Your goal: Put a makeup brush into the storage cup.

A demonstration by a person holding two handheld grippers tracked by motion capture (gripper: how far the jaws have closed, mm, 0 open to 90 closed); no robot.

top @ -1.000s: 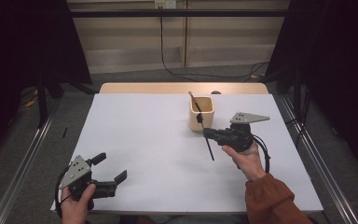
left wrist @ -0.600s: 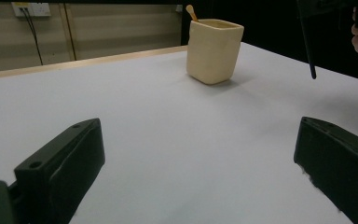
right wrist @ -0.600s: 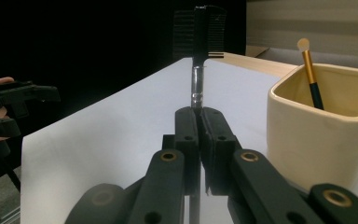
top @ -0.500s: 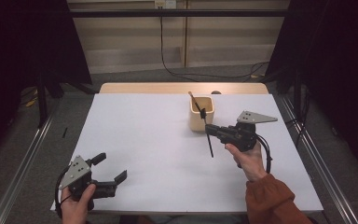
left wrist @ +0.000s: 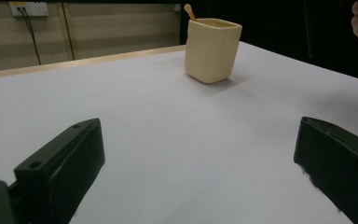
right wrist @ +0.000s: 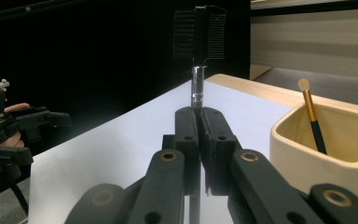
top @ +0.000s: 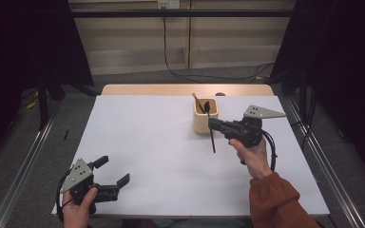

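the left tongs (top: 113,176) are resting near the front left corner of the worktop (top: 147,142), in the person's left hand (top: 76,211), spread wide and holding nothing, well apart from the work. farther in, the right tongs (top: 211,124) are pressed together on the thin handle of a brow comb-brush (right wrist: 199,32), which is standing upright just beside the cream cup (top: 204,116), its bristled head level with the rim in the high view. judging by this, the pickup is done; what is left is carrying the brush over the opening, lowering it in and letting go. one gold-handled makeup brush (right wrist: 311,115) is already leaning inside the cup and is taking up part of the opening. beyond the worktop, cables (top: 171,57) are hanging down the back wall.
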